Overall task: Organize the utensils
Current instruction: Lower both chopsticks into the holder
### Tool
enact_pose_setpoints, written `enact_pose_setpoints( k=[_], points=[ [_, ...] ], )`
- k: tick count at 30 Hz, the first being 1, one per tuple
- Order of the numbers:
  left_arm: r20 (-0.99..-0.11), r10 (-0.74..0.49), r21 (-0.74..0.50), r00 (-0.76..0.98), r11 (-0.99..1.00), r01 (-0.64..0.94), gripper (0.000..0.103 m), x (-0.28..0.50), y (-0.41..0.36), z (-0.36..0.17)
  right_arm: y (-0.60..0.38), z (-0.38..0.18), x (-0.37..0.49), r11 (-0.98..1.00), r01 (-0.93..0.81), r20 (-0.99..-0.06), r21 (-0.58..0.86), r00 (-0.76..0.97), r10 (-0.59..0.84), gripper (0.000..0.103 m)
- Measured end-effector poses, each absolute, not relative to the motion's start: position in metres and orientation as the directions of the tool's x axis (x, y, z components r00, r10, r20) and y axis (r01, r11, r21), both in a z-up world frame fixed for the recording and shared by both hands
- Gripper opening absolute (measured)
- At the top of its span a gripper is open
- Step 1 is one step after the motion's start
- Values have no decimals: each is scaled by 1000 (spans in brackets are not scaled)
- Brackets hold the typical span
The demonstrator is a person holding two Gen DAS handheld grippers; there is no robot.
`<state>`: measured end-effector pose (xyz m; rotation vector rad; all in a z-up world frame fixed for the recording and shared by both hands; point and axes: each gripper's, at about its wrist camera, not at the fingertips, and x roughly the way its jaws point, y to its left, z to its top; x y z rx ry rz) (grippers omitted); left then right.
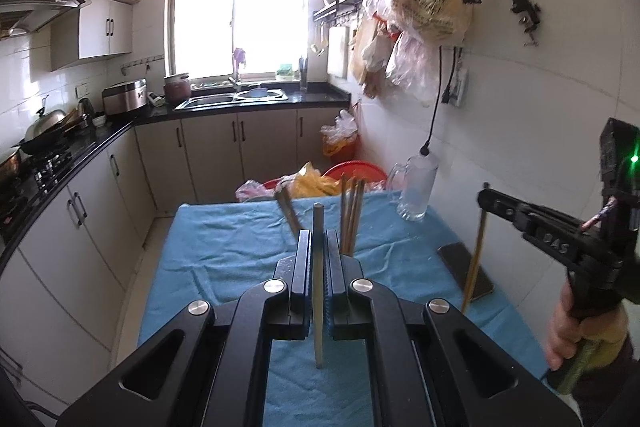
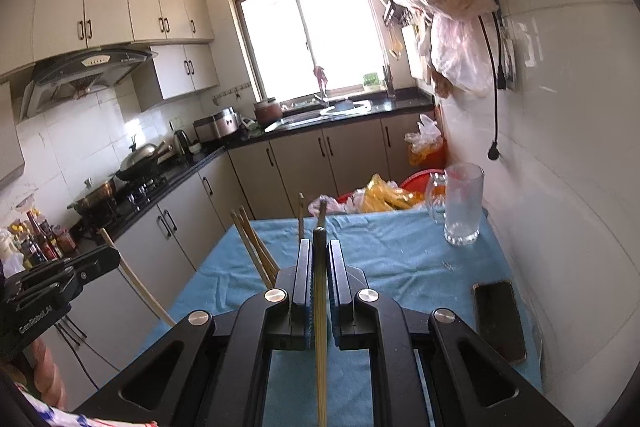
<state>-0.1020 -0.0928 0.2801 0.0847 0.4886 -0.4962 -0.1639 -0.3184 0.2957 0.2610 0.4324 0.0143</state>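
Chopsticks are what both hands are busy with, above a table draped in a blue cloth (image 1: 224,259). The left gripper (image 1: 319,239) is clamped tight on one pale chopstick (image 1: 318,291), which stands nearly upright between its jaws, the top poking above the fingers and the lower end hanging over the cloth. The right gripper (image 2: 319,251) is likewise clenched on a darker chopstick (image 2: 320,339) that runs straight down between its jaws; seen from the left, that stick slants down over a dark phone (image 1: 466,269) lying on the cloth near the wall. More chopsticks (image 1: 351,215) stand bunched beyond the left gripper's fingers; what holds them is hidden. A clear glass mug (image 2: 460,207) sits upright at the table's far right corner, well apart from both grippers.
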Motion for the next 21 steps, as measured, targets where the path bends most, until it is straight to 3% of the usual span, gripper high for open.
enact_pose_setpoints(
  k=[10,21],
  points=[
    [-357,-469,-52,808,874,484,5,-72,-114,324,-301,335,-125,965,-5,-310,262,946,89,7],
    [-399,-499,-179,770,865,468,5,5,-135,307,-291,339,-69,972,15,-249,234,967,45,7]
  ],
)
